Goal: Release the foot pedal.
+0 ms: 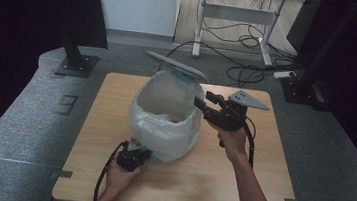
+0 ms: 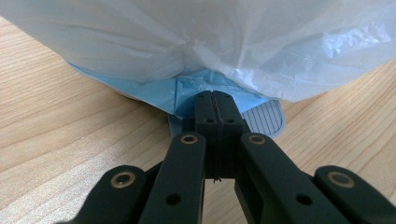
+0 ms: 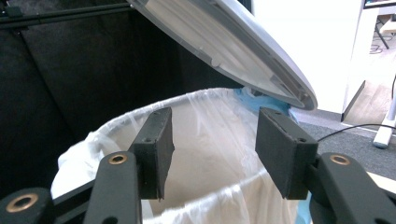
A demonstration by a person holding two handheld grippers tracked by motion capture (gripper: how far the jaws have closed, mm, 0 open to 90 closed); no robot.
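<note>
A small pedal bin (image 1: 164, 124) stands near the middle of a pale wooden table (image 1: 237, 187), lined with a thin, crinkled white plastic bag (image 1: 160, 131) that is folded down over its rim and drapes most of the way to the tabletop. Below the bag's hem a strip of the bin's blue wall shows, and at its foot a ribbed grey pedal (image 2: 266, 117) juts out. The round grey lid (image 1: 177, 66) is tilted up at the far side.

The left gripper (image 1: 142, 153) lies low on the table at the bin's near side. Its jaws are pressed together with nothing between them, and their tip sits at the blue base just beside the pedal, under the bag's overhang.

The right gripper (image 1: 202, 99) hangs at the bin's right side, level with the rim, its jaws apart and empty, pointing across the open mouth beneath the raised lid.

Beyond the table lie grey carpet, a desk frame and loose cables (image 1: 242, 72).
</note>
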